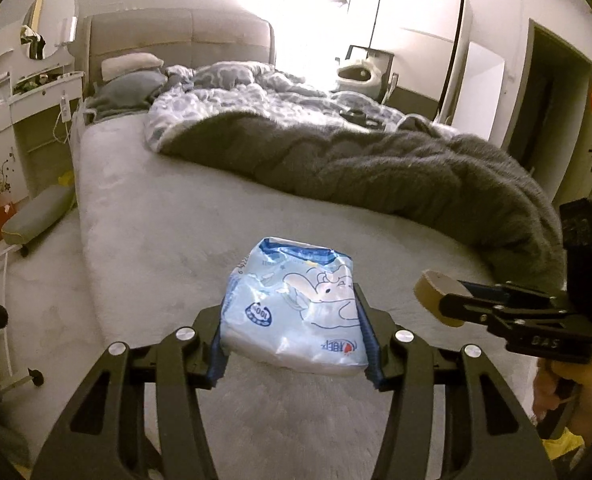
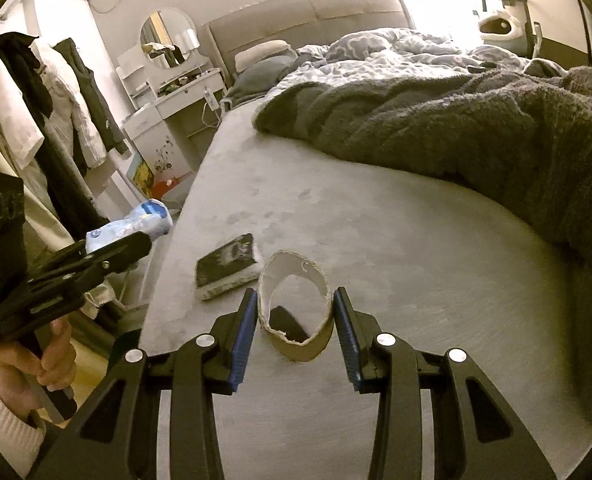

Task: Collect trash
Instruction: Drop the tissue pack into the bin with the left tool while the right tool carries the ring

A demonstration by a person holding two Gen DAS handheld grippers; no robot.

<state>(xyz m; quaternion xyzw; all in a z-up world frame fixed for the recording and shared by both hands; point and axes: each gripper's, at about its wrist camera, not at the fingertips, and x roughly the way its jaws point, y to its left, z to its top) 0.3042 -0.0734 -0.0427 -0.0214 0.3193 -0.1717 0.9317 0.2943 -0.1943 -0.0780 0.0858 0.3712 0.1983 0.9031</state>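
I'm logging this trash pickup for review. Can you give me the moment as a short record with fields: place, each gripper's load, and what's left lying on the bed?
place: bedroom, over a grey bed with a dark blanket pushed back
left gripper: shut on a blue and white plastic pack, held clear of the bed
right gripper: shut on a cardboard tube, squashed to an oval between the pads
left on bed: a dark flat packet near the edge, beside the tube
hands: one on each gripper handle

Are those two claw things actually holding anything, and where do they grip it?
The left gripper squeezes a blue-and-white tissue pack by its two sides. The right gripper pinches a torn cardboard tube across its wall.
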